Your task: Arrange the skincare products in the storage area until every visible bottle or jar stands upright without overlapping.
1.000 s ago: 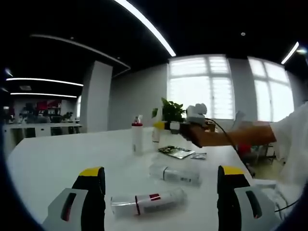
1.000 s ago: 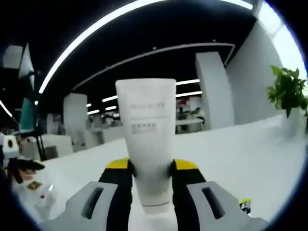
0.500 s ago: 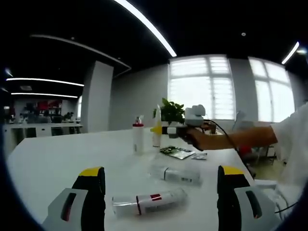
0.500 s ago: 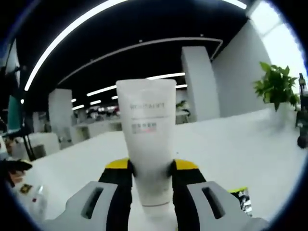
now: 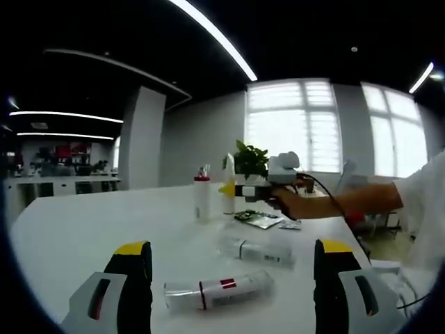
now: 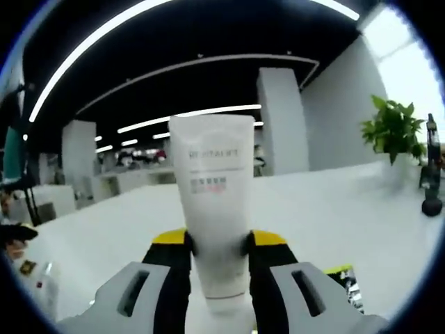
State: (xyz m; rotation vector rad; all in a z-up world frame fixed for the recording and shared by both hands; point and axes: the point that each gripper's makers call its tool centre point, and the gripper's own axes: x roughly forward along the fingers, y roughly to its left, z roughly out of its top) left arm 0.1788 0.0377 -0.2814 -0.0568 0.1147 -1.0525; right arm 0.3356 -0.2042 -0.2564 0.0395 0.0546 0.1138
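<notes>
My right gripper (image 6: 217, 257) is shut on a white tube (image 6: 212, 202), held upright with its flat end up. From the left gripper view, that tube (image 5: 229, 184) stands just right of an upright white bottle with a red cap (image 5: 202, 197), with the right gripper (image 5: 241, 189) at its side. I cannot tell whether the tube rests on the table. My left gripper (image 5: 233, 278) is open, low over the near table. Between its jaws lies a clear bottle with a red band (image 5: 219, 290) on its side. A second white tube (image 5: 259, 250) lies flat beyond it.
Several flat sachets (image 5: 259, 219) lie on the white table (image 5: 83, 236) near the standing bottle. A potted plant (image 5: 250, 160) stands at the far edge. A person's arm (image 5: 348, 202) reaches in from the right. A dark bottle (image 6: 431, 174) stands at the right.
The right gripper has carried the white tube to the left, closer to the red-capped bottle, and a little lower. The left gripper and the lying bottles have stayed put.
</notes>
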